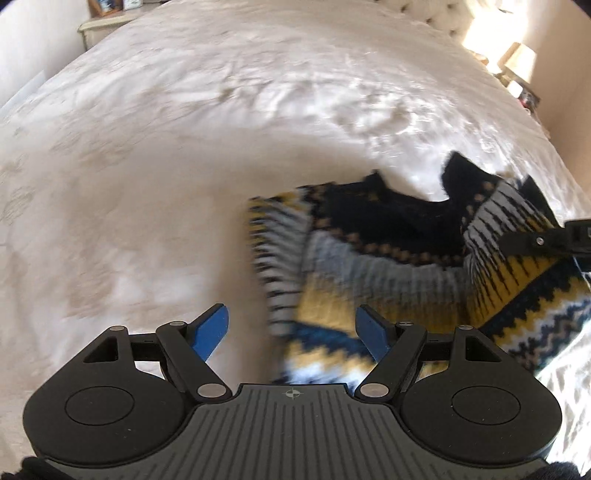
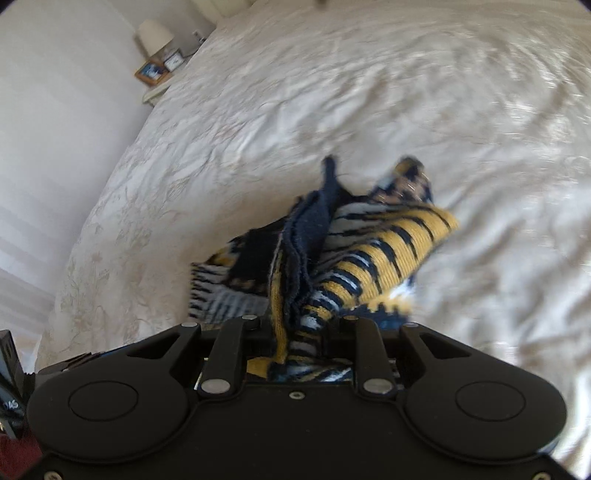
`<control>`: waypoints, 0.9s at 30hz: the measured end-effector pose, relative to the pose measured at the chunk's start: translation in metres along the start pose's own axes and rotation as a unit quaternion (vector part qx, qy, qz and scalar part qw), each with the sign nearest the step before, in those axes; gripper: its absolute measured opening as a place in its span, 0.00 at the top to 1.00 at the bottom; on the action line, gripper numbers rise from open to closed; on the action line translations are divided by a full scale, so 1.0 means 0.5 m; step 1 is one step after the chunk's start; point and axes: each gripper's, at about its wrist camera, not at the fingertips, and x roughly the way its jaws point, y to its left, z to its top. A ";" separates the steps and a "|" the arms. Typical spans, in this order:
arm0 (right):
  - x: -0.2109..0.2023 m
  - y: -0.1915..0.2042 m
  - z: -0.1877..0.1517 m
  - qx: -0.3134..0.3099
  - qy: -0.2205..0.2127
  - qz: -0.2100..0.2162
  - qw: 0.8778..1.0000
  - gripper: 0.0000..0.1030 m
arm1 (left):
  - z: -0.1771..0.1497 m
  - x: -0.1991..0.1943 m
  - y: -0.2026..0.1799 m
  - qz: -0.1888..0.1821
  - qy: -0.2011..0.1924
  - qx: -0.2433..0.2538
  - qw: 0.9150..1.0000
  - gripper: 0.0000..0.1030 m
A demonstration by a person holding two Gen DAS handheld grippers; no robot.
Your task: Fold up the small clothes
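Knitted wool in yellow, navy and white is filling the right gripper (image 2: 306,325): its fingers are clenching a bunched fold of the sweater (image 2: 354,258). The left gripper (image 1: 291,328) is hovering with blue fingers (image 1: 210,332) spread apart, grasping nothing. The sweater is lying crumpled on the white bed (image 1: 184,147), near its front edge. Beyond, a lamp (image 2: 153,35) is standing beside the bed.

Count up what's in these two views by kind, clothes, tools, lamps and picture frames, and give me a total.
Clothes: 1, the patterned sweater
Tools: 2, the open left tool and the right tool shut on the sweater
Lamps: 1, the bedside lamp
Picture frames: 2, wooden frame, small frame
Total: 6
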 end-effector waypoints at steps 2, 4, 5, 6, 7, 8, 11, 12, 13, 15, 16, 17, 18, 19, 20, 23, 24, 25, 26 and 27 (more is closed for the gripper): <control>0.034 0.037 -0.007 -0.004 0.007 0.000 1.000 0.70 | -0.006 0.002 0.034 0.002 0.005 -0.005 1.000 0.27; 0.068 0.067 -0.014 -0.006 0.014 0.001 1.000 0.70 | -0.011 0.007 0.060 0.000 0.011 -0.010 1.000 0.27; 0.084 0.081 -0.019 -0.008 0.018 -0.001 1.000 0.71 | -0.013 0.007 0.070 -0.002 0.015 -0.013 1.000 0.27; 0.099 0.094 -0.024 -0.011 0.022 -0.003 1.000 0.71 | -0.015 0.008 0.080 -0.004 0.019 -0.016 1.000 0.27; 0.113 0.107 -0.029 -0.013 0.027 -0.005 1.000 0.71 | -0.018 0.009 0.090 -0.006 0.021 -0.019 1.000 0.27; 0.124 0.120 -0.032 -0.013 0.031 -0.007 0.999 0.71 | -0.020 0.011 0.100 -0.008 0.023 -0.021 0.999 0.27; 0.148 0.148 -0.041 -0.019 0.038 -0.018 0.999 0.71 | -0.023 0.015 0.117 -0.015 0.026 -0.027 0.999 0.27; 0.154 0.153 -0.043 -0.021 0.041 -0.022 0.999 0.71 | -0.024 0.015 0.121 -0.017 0.026 -0.029 0.999 0.27; 0.159 0.156 -0.044 -0.022 0.043 -0.027 0.998 0.71 | -0.024 0.017 0.126 -0.019 0.027 -0.031 0.999 0.27; 0.166 0.168 -0.046 -0.026 0.048 -0.040 0.998 0.71 | -0.024 0.020 0.132 -0.023 0.029 -0.031 0.999 0.27; 0.171 0.172 -0.045 -0.029 0.052 -0.049 0.997 0.70 | -0.024 0.022 0.135 -0.025 0.029 -0.032 0.999 0.27; 0.176 0.179 -0.045 -0.028 0.055 -0.058 0.996 0.65 | -0.023 0.023 0.138 -0.027 0.029 -0.033 0.999 0.27; 0.181 0.187 -0.044 -0.025 0.053 -0.064 0.996 0.62 | -0.023 0.025 0.142 -0.029 0.030 -0.033 0.999 0.27; 0.186 0.195 -0.042 -0.025 0.049 -0.067 0.996 0.56 | -0.023 0.026 0.144 -0.029 0.030 -0.033 0.999 0.27; 0.189 0.203 -0.040 -0.027 0.045 -0.068 0.996 0.50 | -0.023 0.027 0.147 -0.030 0.031 -0.033 0.999 0.27; 0.193 0.230 -0.042 -0.046 0.034 -0.040 0.998 0.48 | -0.021 0.026 0.157 -0.030 0.030 -0.037 0.998 0.27; 0.194 0.238 -0.043 -0.049 0.033 -0.028 0.998 0.48 | -0.021 0.025 0.161 -0.029 0.030 -0.040 0.998 0.27; 0.193 0.245 -0.044 -0.051 0.029 -0.020 0.998 0.48 | -0.019 0.024 0.165 -0.028 0.030 -0.042 0.998 0.27; 0.189 0.248 -0.046 -0.050 0.025 -0.013 0.998 0.48 | -0.017 0.024 0.168 -0.029 0.031 -0.043 0.998 0.27; 0.183 0.250 -0.048 -0.046 0.019 -0.007 0.999 0.48 | -0.012 0.023 0.170 -0.029 0.031 -0.041 0.998 0.27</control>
